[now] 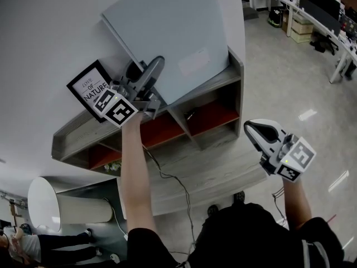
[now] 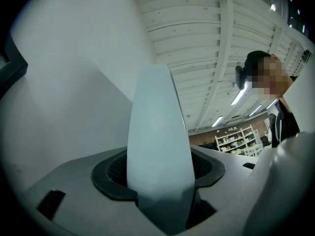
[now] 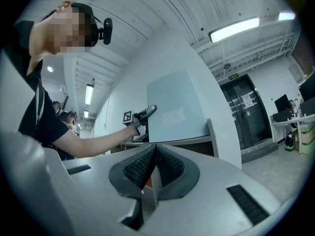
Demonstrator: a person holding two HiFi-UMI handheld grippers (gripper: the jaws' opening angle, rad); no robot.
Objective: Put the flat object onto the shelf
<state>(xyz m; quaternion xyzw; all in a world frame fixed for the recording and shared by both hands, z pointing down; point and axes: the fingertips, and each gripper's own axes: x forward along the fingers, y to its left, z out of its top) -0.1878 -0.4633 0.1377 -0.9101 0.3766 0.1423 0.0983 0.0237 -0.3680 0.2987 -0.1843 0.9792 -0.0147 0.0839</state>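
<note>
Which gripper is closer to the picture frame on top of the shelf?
Left. The left gripper is right beside the picture frame, holding the board. The right gripper hangs well away, down in front of the shelf.

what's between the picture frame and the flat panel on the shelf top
The left gripper, with the flat panel's edge between its jaws, in the head view.

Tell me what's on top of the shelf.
A pale flat board stands against the wall, held by the left gripper; a framed print stands beside it. Anything behind the board is covered.
</note>
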